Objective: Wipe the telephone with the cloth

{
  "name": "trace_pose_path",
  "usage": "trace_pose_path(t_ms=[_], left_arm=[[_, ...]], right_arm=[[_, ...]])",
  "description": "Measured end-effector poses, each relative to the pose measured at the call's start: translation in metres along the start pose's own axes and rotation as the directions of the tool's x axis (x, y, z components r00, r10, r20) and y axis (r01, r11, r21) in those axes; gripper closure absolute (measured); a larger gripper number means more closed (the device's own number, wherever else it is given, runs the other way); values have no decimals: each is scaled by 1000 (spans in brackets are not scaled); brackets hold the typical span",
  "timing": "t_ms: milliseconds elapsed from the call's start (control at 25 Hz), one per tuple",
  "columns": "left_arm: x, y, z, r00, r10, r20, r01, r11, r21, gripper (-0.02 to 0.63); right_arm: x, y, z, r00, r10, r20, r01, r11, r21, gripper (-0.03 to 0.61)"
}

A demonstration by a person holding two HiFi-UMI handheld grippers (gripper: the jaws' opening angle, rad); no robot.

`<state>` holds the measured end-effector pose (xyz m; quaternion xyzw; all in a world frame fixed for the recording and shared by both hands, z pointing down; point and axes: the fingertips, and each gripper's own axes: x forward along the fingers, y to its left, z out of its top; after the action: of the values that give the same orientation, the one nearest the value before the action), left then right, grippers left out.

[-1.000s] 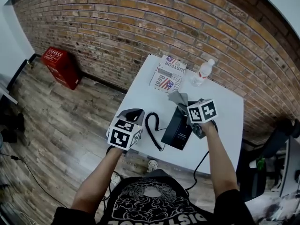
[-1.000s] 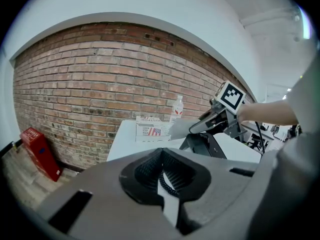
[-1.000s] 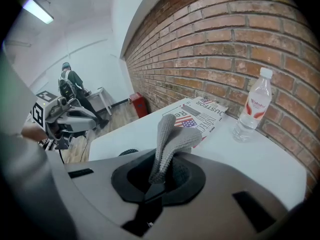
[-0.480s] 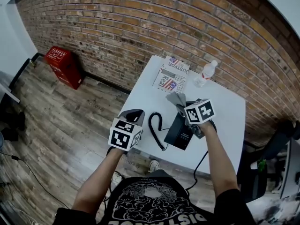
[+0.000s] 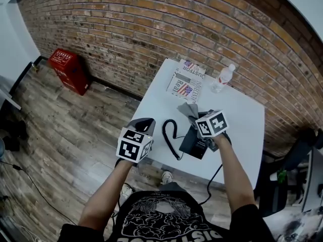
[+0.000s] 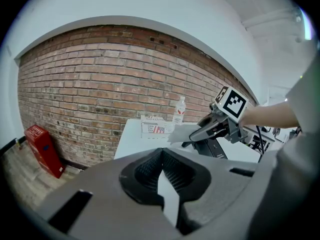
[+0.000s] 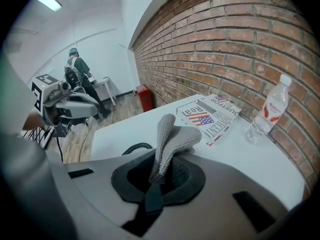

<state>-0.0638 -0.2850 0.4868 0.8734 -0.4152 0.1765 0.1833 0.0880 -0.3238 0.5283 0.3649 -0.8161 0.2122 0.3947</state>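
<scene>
The black telephone [image 5: 194, 142] sits on the white table [image 5: 242, 120], with its coiled cord [image 5: 171, 135] lying to its left. My right gripper [image 5: 196, 116] hovers over the phone's far end, shut on a grey knitted cloth [image 5: 187, 109]. In the right gripper view the cloth [image 7: 172, 139] stands folded up out of the shut jaws of the right gripper [image 7: 156, 180], and only the cord [image 7: 135, 147] shows below. My left gripper [image 5: 141, 125] is at the table's left edge, shut and holding nothing. The left gripper view shows the telephone [image 6: 216, 148] beyond the left gripper [image 6: 164, 176].
A folded newspaper [image 5: 185, 82] and a water bottle [image 5: 222, 78] lie at the table's far side by the brick wall. A red box [image 5: 68, 67] stands on the wooden floor at left. A black cable [image 5: 214, 180] hangs off the table's near edge.
The right gripper has shifted slightly left and nearer over the telephone, carrying the cloth. The left gripper has stayed put.
</scene>
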Motion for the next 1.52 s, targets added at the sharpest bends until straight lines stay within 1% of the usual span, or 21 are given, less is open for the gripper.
trace_pose_path(t_ms=[160, 480, 880, 1120, 1520], left_arm=[[-5, 0, -4, 1000, -10, -3, 10, 1000, 1, 607], [-16, 3, -16, 1000, -26, -11, 26, 1000, -2, 607], [-29, 4, -29, 996, -84, -35, 85, 996, 33, 607], [-37, 2, -38, 992, -113, -48, 115, 992, 48, 607], [-54, 2, -56, 988, -139, -70, 143, 988, 61, 607]], right_arm=[[2, 8, -7, 1000, -8, -8, 8, 1000, -2, 568], [6, 26, -20, 1000, -21, -15, 22, 999, 34, 568], [11, 53, -39, 999, -40, -26, 42, 995, 92, 568], [13, 66, -51, 998, -69, -16, 70, 989, 134, 568], [16, 92, -71, 996, -85, -16, 87, 979, 184, 568]])
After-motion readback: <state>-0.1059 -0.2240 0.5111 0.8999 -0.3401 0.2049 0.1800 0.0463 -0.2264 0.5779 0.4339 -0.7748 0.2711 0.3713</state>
